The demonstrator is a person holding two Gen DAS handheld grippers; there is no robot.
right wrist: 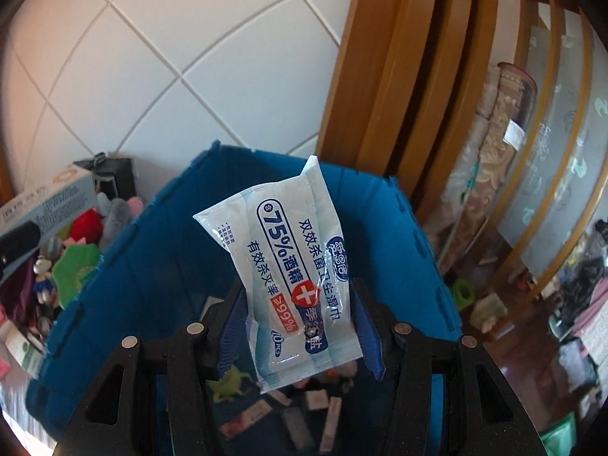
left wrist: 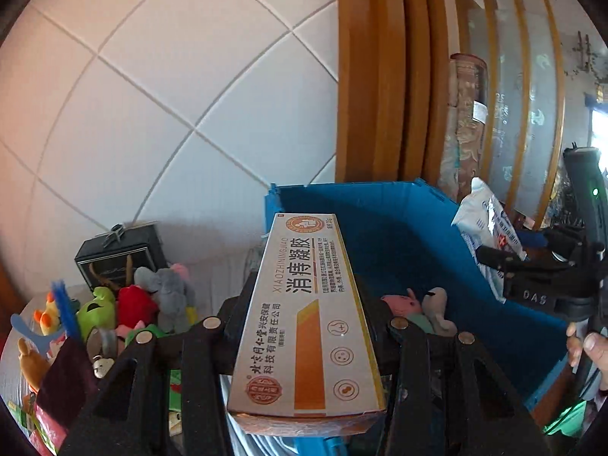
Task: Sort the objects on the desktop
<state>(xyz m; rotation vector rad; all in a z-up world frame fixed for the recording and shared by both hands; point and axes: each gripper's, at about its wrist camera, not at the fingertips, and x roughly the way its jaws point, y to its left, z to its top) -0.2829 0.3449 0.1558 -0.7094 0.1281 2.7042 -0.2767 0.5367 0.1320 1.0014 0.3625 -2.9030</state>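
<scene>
My left gripper (left wrist: 304, 304) is shut on a long white and orange medicine box (left wrist: 304, 311), held at the left rim of a blue bin (left wrist: 399, 228). My right gripper (right wrist: 300, 304) is shut on a white and blue pack of alcohol wipes (right wrist: 288, 266) and holds it above the open blue bin (right wrist: 159, 250). The right gripper with the wipes pack (left wrist: 490, 235) also shows at the right of the left wrist view. The medicine box (right wrist: 45, 197) shows at the left edge of the right wrist view. Small toys and boxes lie in the bin's bottom.
A pile of plush toys (left wrist: 144, 304) and a black box (left wrist: 121, 254) lie left of the bin by the tiled wall. A wooden door frame (right wrist: 399, 114) and a rolled rug (right wrist: 494, 174) stand behind. Clutter lies on the floor at right.
</scene>
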